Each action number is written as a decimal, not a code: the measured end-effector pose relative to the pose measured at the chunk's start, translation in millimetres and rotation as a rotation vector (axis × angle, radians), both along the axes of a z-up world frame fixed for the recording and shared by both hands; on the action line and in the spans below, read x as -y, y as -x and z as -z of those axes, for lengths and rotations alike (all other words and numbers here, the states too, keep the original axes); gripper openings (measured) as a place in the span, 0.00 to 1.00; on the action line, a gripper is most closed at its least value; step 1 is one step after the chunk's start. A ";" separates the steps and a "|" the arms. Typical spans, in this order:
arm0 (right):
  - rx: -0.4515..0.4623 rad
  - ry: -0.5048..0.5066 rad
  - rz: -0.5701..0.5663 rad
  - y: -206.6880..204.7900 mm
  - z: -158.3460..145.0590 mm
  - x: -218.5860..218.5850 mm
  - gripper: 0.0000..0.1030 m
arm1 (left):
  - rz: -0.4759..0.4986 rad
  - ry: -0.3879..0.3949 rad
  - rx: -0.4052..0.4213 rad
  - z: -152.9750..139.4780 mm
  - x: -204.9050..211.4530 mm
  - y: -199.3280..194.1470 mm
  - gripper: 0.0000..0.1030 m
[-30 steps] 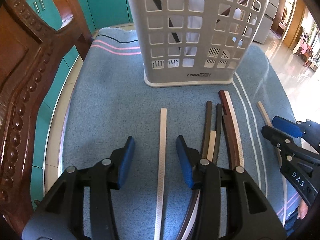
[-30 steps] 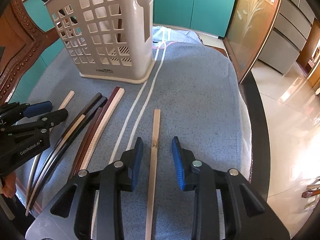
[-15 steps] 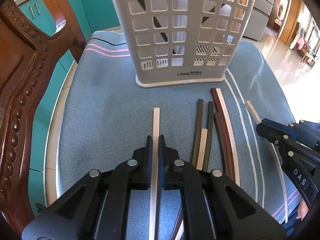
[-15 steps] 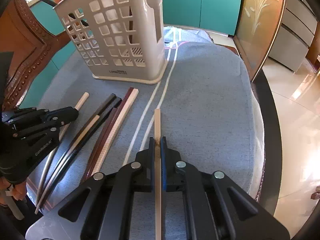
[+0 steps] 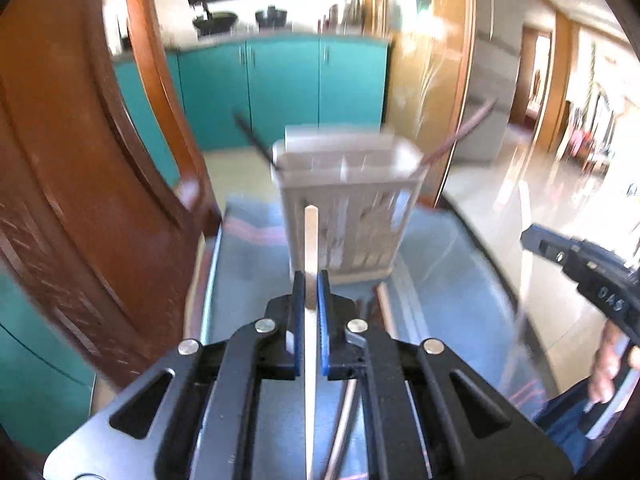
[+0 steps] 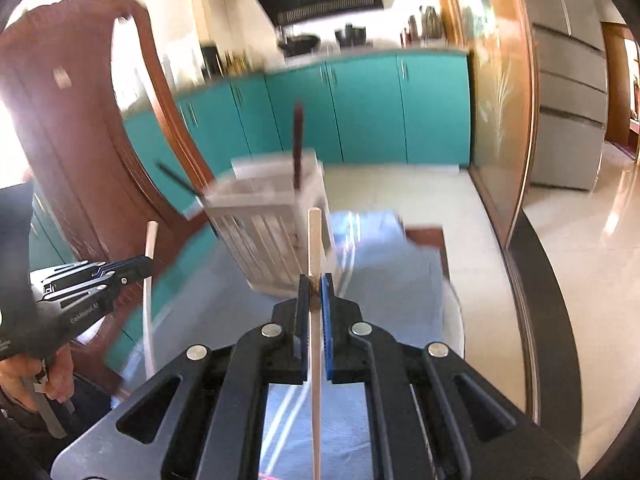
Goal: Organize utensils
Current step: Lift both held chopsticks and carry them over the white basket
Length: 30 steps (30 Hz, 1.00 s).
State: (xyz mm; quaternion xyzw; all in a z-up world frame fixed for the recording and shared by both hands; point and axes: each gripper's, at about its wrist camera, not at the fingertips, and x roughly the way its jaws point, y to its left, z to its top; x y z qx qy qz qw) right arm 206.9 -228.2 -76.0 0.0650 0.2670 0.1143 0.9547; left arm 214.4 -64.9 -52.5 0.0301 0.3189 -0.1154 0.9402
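Note:
My left gripper [image 5: 310, 280] is shut on a white chopstick [image 5: 310, 240], lifted off the blue cloth and pointing at the white lattice utensil basket [image 5: 352, 216]. My right gripper [image 6: 315, 282] is shut on a light wooden chopstick [image 6: 314, 236], also raised, in front of the basket [image 6: 272, 236]. The basket holds a black stick [image 5: 256, 142] and a brown stick [image 5: 460, 132]. The left gripper with its white chopstick [image 6: 150, 280] shows at the left of the right wrist view. The right gripper [image 5: 568, 256] shows at the right of the left wrist view. Both views are motion-blurred.
A carved wooden chair back [image 5: 100, 184] stands close on the left. Other chopsticks [image 5: 386, 304] lie on the blue cloth [image 5: 440, 280] below the left gripper. Teal cabinets [image 6: 360, 112] are behind; the table edge [image 6: 532, 264] drops off on the right.
Both grippers, shut on their chopsticks, have lifted them off the cloth and tilted up, so the views now look level at the basket.

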 end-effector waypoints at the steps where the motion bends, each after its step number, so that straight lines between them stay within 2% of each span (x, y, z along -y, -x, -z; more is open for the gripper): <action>1: 0.016 -0.006 -0.001 4.2 -6.2 0.6 0.06 | 0.007 0.021 0.036 -15.8 -2.1 9.5 0.07; 5: 0.130 -0.057 -0.046 13.7 -57.1 -0.4 0.06 | 0.031 0.095 0.115 -64.5 -9.7 23.5 0.07; 10: 0.267 -0.121 -0.080 -18.4 -120.3 -9.2 0.06 | 0.048 0.170 0.213 -125.0 -21.8 15.6 0.07; 13: 0.301 -0.146 -0.040 -40.8 -134.8 -9.1 0.06 | 0.006 0.237 0.286 -157.4 -29.1 -2.7 0.07; 15: 0.317 -0.169 0.008 -56.8 -138.6 -9.5 0.06 | -0.023 0.280 0.322 -164.6 -34.2 -15.2 0.07; 18: 0.337 -0.184 0.076 -74.5 -131.6 -6.5 0.06 | -0.085 0.304 0.339 -157.9 -38.7 -38.0 0.07; 20: 0.358 -0.180 0.113 -83.4 -120.5 -6.8 0.06 | -0.136 0.307 0.322 -147.0 -40.1 -55.8 0.07; 22: 0.350 -0.164 0.139 -94.0 -108.0 -7.4 0.06 | -0.143 0.305 0.293 -132.9 -36.4 -73.2 0.07; 28: 0.254 -0.073 0.099 -111.9 -66.4 -25.9 0.06 | -0.158 0.225 0.196 -89.1 -27.4 -106.1 0.07; 30: 0.242 -0.047 0.080 -112.2 -62.5 -32.8 0.06 | -0.151 0.210 0.173 -77.9 -23.9 -109.8 0.07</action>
